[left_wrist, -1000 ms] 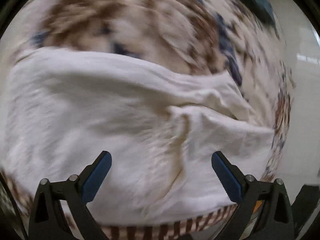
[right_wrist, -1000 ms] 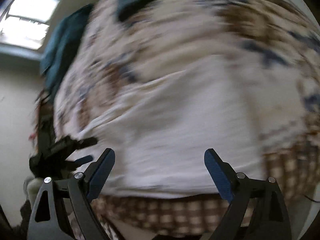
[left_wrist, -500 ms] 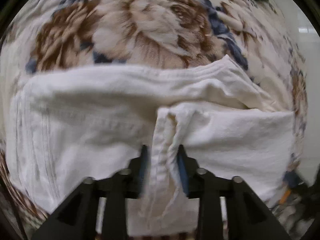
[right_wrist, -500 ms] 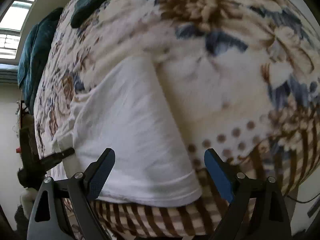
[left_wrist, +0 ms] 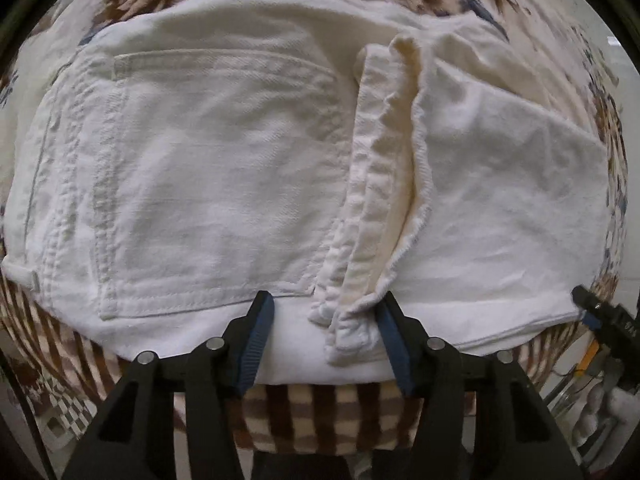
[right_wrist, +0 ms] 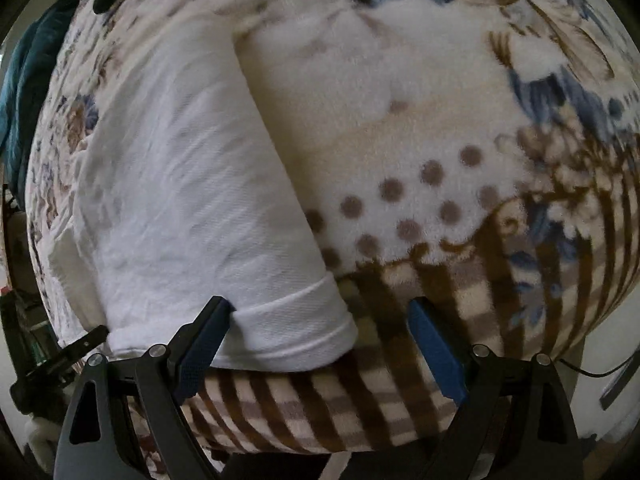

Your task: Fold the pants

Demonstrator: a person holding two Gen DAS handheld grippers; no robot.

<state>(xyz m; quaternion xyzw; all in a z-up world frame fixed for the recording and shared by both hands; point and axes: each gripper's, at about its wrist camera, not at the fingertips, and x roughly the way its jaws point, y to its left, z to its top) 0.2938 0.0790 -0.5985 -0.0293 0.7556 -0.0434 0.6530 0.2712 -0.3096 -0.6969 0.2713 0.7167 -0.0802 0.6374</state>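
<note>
White pants (left_wrist: 224, 168) lie folded on a floral blanket (left_wrist: 328, 412), back pocket up on the left and the leg hems (left_wrist: 372, 184) bunched in a ridge at the centre. My left gripper (left_wrist: 325, 304) points straight down over the near end of that ridge. Its jaws are opening; the hem ends lie between them, the right pad brushing the cloth and the left pad standing apart. In the right wrist view, my right gripper (right_wrist: 317, 306) is open wide, low over the folded corner of the pants (right_wrist: 188, 184), which lies beside its left finger.
The blanket's brown checked border (right_wrist: 360, 408) hangs over the bed's near edge. Dark teal cloth (right_wrist: 24, 60) lies at the far left of the bed. Pale floor (left_wrist: 624, 60) shows past the bed's right side. The right gripper's fingertip (left_wrist: 596, 316) appears at the pants' right edge.
The left jaws closed on the hem ridge, then parted again as the gripper slid along the pants. The right gripper sank toward the folded corner, still open.
</note>
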